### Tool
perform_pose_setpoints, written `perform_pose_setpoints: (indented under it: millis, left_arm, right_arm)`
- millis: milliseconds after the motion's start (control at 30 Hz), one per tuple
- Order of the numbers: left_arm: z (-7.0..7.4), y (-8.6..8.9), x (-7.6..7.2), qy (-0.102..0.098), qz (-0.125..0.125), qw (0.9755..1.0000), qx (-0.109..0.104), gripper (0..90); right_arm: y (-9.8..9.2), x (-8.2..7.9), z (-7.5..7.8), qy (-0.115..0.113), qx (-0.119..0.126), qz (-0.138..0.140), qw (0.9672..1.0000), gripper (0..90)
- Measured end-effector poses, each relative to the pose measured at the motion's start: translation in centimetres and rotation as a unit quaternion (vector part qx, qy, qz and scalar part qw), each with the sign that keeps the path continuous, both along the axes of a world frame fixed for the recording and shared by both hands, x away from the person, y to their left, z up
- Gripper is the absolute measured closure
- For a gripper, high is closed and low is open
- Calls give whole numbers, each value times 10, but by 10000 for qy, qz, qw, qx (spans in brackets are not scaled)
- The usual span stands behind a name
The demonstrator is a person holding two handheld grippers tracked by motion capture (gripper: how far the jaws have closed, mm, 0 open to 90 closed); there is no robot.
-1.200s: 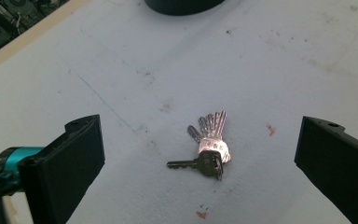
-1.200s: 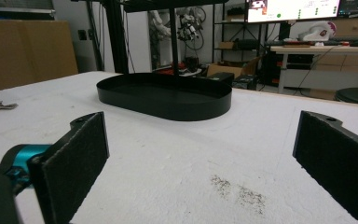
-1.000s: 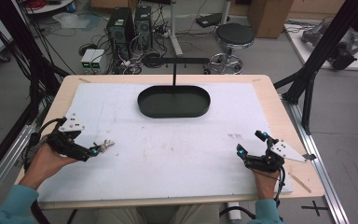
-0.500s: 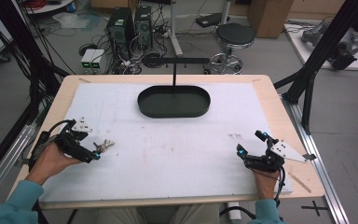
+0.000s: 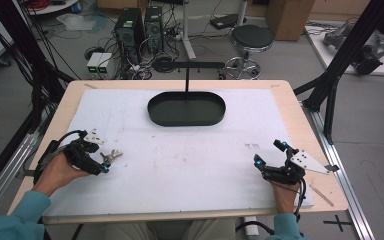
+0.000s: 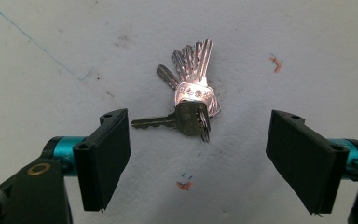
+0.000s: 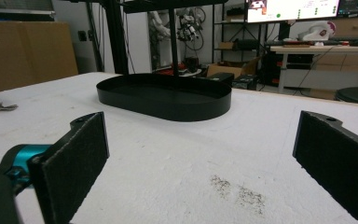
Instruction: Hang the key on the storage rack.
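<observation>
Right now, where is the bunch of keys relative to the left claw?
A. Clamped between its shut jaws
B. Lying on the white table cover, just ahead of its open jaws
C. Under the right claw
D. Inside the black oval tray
B: in the left gripper view the bunch of keys lies flat on the white table cover, ahead of the left claw, whose jaws stand wide apart and untouched.

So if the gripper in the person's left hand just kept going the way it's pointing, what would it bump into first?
Most likely the bunch of keys. The left gripper is open, and the keys lie on the white table cover just ahead, between its jaws. How far ahead is hard to judge.
</observation>
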State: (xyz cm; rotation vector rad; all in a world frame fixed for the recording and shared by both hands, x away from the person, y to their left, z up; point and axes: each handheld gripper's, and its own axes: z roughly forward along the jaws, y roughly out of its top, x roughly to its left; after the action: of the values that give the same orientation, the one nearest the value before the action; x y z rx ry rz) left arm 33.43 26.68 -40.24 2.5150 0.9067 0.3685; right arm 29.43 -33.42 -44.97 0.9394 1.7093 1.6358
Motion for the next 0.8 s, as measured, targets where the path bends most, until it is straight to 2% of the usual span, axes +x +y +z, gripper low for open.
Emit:
perform_pose_setpoints:
  millis: [33, 67, 300, 367, 567, 800]
  left_arm:
    - [-1, 0, 0, 25, 31, 10000, -19, 271]
    - [-1, -1, 0, 44, 1, 10000, 12, 271]
    - [-2, -1, 0, 165, -17, 9999, 5, 440]
    - [-2, -1, 0, 192, -47, 9998, 5, 459]
    - [-3, -2, 1, 259, -49, 9996, 57, 592]
    - [-5, -3, 1, 298, -39, 9995, 128, 666]
  right_arm:
    - [0, 0, 0, 26, 12, 4, 10000, 25]
    - [0, 0, 0, 26, 12, 4, 10000, 25]
    - [0, 0, 0, 6, 2, 3, 10000, 25]
    - [0, 0, 0, -3, -4, 12, 10000, 25]
    - [0, 0, 0, 7, -1, 2, 10000, 25]
    - [0, 0, 0, 11, -2, 11, 10000, 25]
